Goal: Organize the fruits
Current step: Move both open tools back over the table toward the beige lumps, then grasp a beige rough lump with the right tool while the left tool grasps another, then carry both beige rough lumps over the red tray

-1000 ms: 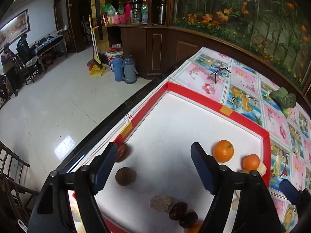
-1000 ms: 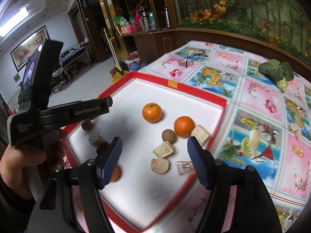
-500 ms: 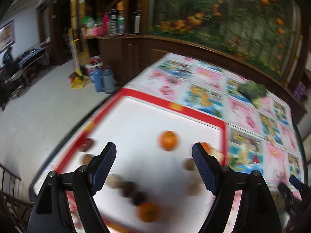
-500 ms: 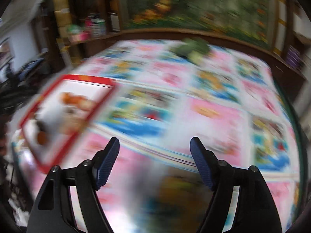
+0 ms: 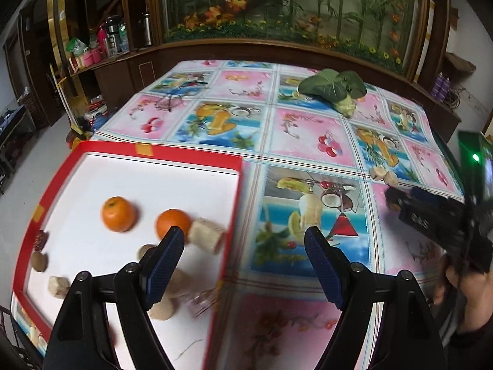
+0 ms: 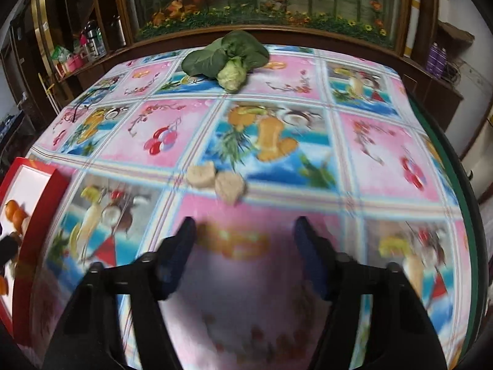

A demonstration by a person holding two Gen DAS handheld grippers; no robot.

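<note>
A red-rimmed white tray [image 5: 237,191] lies on the left of the table. In it are two oranges [image 5: 118,214] [image 5: 173,223], several beige chunks [image 5: 207,236] and small brown fruits [image 5: 39,260]. My left gripper [image 5: 243,246] is open over the tray's right rim, with nothing between its fingers. Two more beige chunks [image 6: 201,175] [image 6: 229,186] lie on the tablecloth, just ahead of my right gripper [image 6: 245,234]. Its jaws are closing with nothing between them. In the left wrist view the same two chunks [image 5: 383,174] show at the right, near a hand [image 5: 471,280] holding the right tool.
A green leafy vegetable [image 6: 228,55] lies at the far side of the fruit-patterned tablecloth [image 6: 385,154]. A clear wrapper [image 5: 203,302] sits in the tray near its right rim. A wooden ledge with plants runs behind the table. The table's right edge [image 6: 462,185] is close.
Both views have swung right, away from the tray and towards the open tablecloth. The right gripper's jaws have narrowed. The two beige chunks on the cloth now lie just ahead of it.
</note>
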